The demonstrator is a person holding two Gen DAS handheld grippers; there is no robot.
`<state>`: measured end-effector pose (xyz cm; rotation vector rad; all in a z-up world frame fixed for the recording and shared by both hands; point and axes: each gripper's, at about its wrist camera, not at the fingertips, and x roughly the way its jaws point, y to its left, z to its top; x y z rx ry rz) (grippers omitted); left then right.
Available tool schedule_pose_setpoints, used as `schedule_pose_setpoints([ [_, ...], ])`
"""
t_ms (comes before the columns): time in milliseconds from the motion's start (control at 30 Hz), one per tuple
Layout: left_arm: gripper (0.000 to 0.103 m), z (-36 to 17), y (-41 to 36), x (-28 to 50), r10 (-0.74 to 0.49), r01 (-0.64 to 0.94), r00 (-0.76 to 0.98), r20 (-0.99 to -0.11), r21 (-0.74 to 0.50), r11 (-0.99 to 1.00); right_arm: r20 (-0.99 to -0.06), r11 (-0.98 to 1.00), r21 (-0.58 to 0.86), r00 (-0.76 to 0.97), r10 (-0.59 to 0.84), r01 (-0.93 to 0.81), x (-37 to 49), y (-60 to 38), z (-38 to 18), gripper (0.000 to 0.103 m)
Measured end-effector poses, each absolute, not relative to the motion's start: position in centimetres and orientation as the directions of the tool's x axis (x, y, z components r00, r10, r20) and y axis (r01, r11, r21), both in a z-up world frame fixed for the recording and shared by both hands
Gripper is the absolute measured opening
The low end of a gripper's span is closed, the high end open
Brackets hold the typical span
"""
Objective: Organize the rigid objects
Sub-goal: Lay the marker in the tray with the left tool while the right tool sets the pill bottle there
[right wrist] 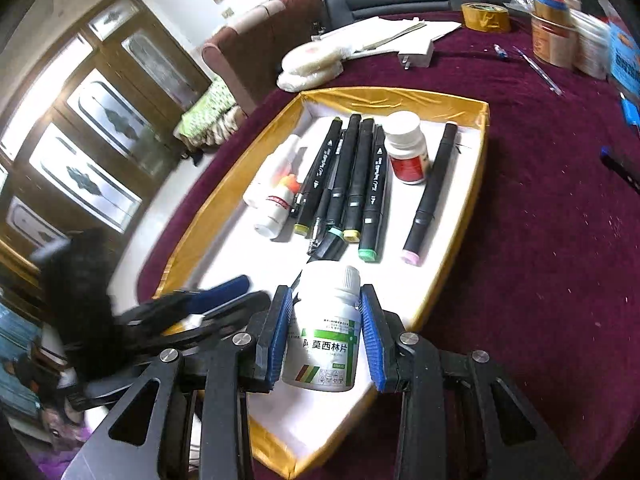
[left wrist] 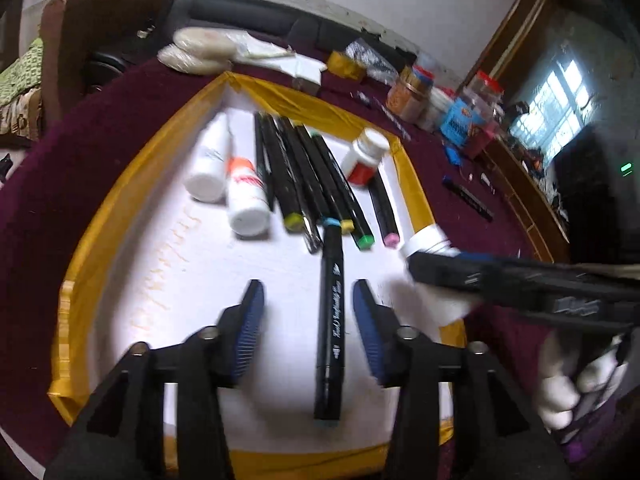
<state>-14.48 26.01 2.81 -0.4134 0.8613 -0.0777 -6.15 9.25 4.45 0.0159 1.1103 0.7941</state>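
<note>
Left gripper (left wrist: 308,308): jaws spread, black marker (left wrist: 330,320) lying loose between.
Right gripper (right wrist: 326,332): clamped on white pill bottle (right wrist: 324,332).
Ahead: marker row (right wrist: 348,184) crowds tray (right wrist: 476,184).

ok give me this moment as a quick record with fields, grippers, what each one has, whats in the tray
left gripper: left gripper open, fingers either side of a black marker lying on the tray floor, not gripping it
right gripper: right gripper shut on a white medicine bottle with a green label
tray: white tray with yellow taped rim on a maroon cloth
tray contents: row of black markers, red-label bottle standing upright, two white bottles lying down
outside tray: tape roll, jars, papers
</note>
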Motion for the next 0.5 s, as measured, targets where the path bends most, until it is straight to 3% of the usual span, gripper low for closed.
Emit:
schedule_pose_setpoints([
  [267,0.053,4.1,28.7,-15.7,-0.193,-0.137,0.712,-0.676,-0.402,0.905,-0.841,0.765,0.297,0.222,0.492,-0.572,-5.8,11.5,2.6,0.031],
  [500,0.059,4.4,29.2,-15.7,-0.118,-0.207,0.703,-0.701,-0.361,0.909,-0.828,0.757,0.271,0.256,0.498,-0.594,-6.4,11.4,3.3,0.035],
])
